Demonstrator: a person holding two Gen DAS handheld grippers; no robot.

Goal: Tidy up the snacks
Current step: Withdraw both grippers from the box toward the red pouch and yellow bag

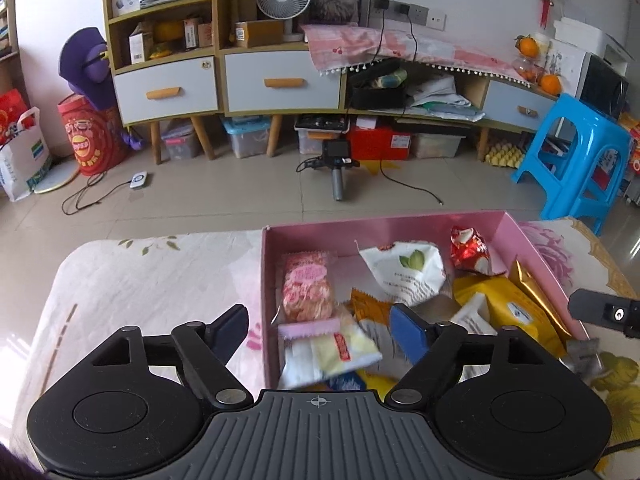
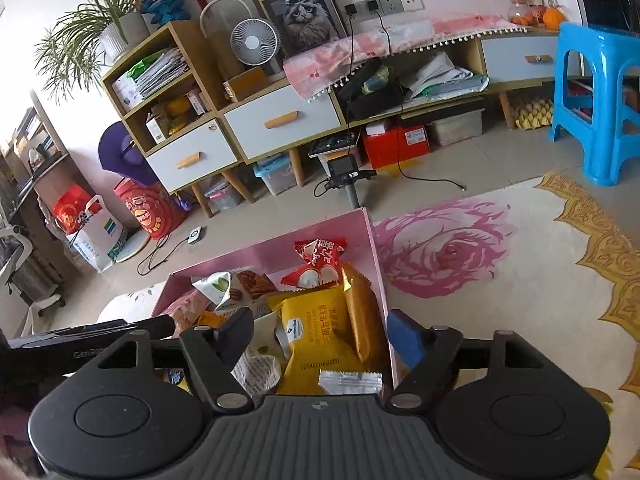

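Over a floral tabletop point(image 1: 132, 280), the pink box point(image 1: 400, 226) holds a loose heap of snack packets, among them a yellow packet point(image 2: 316, 332): light, crinkly, likely slippery, best pinched at a sealed edge. Left claw point(image 1: 318, 330) hovers released over the box's left wall; right claw point(image 2: 320, 330), also spread and empty, straddles its right wall.

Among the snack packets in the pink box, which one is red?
The red packet with white patches, lying at the far end of the pink box. Its neighbours are white with a green leaf, yellow and gold.
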